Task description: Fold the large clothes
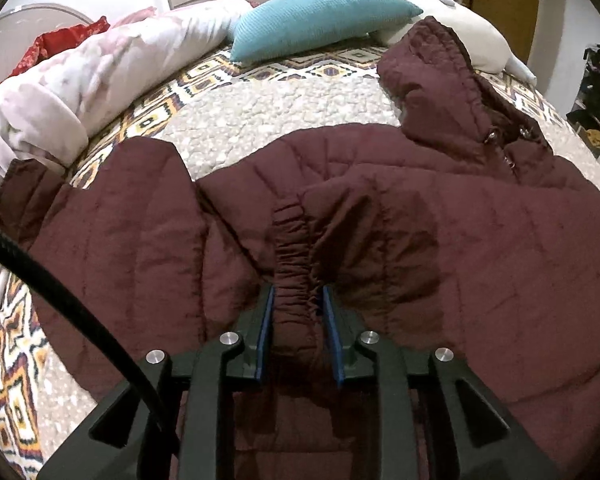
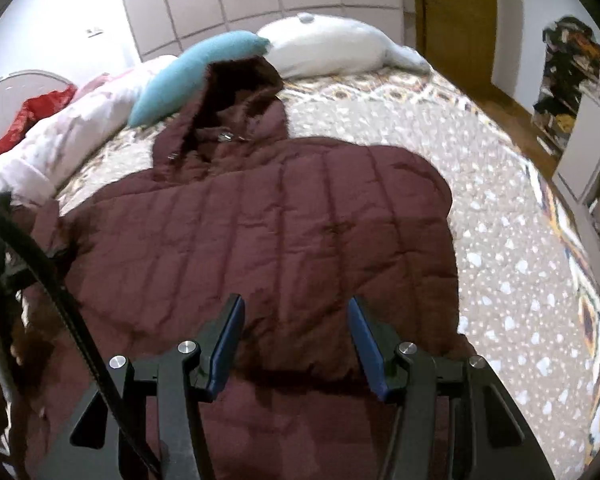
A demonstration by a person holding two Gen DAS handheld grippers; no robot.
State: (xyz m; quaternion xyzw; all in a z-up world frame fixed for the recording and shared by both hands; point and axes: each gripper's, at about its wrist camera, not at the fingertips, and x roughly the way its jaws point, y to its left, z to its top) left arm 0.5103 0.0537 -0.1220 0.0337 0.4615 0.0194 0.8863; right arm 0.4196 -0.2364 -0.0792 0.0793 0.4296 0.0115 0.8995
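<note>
A large maroon quilted hooded jacket (image 1: 440, 248) lies spread on the bed, its hood (image 1: 432, 64) toward the pillows. My left gripper (image 1: 298, 292) is shut on the elastic sleeve cuff (image 1: 294, 240), holding the sleeve over the jacket's body. In the right wrist view the jacket (image 2: 260, 220) lies flat with its right side folded in. My right gripper (image 2: 296, 304) is open and empty just above the jacket's lower part.
The bed has a patterned quilt (image 2: 500, 240). A teal pillow (image 1: 320, 20), a white pillow (image 2: 324, 52) and a bunched pink-white duvet (image 1: 60, 92) lie at the head and left side. A shelf with clutter (image 2: 580, 92) stands at the right.
</note>
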